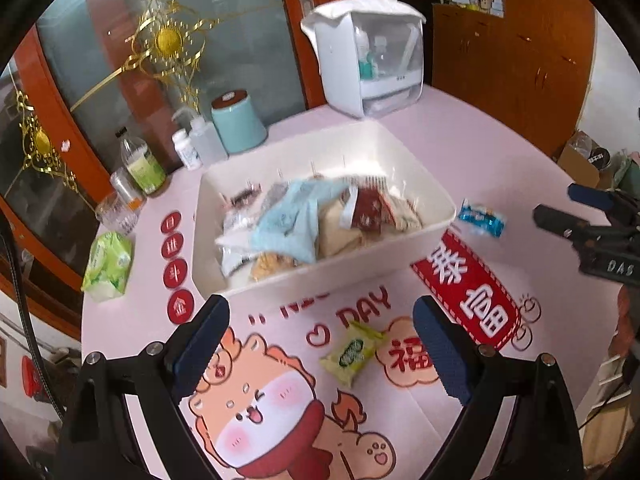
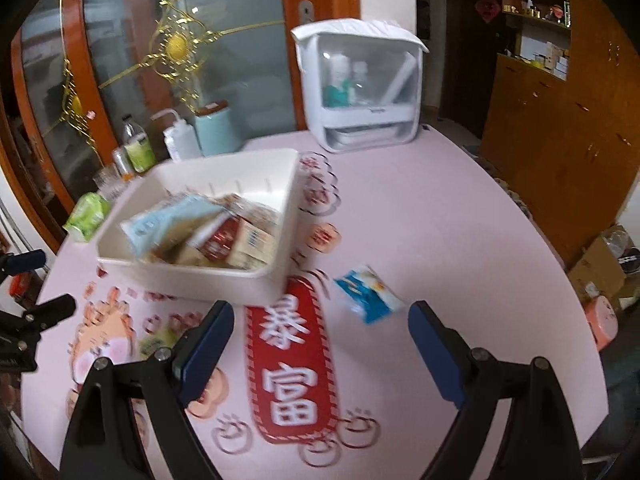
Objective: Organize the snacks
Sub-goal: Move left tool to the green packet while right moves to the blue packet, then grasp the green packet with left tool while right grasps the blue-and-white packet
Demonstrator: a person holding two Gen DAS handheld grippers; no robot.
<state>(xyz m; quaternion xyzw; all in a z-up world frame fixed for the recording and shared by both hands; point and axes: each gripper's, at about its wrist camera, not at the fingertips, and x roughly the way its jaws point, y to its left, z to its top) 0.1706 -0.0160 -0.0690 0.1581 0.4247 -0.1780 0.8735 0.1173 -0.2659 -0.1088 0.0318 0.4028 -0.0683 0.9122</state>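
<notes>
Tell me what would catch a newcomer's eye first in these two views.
The white bin, heaped with snack packets, stands mid-table on a pink tablecloth printed with a cartoon animal and red banners. Two packets lie loose outside it: a green snack packet in front of the open left hand-held gripper, and a blue-and-white snack packet right of the bin, ahead of the open right hand-held gripper. A white lidded container stands at the table's far edge.

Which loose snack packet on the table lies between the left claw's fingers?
The yellow-green packet, lying on the cartoon mat; the blue-and-white packet lies right of the white bin.
</notes>
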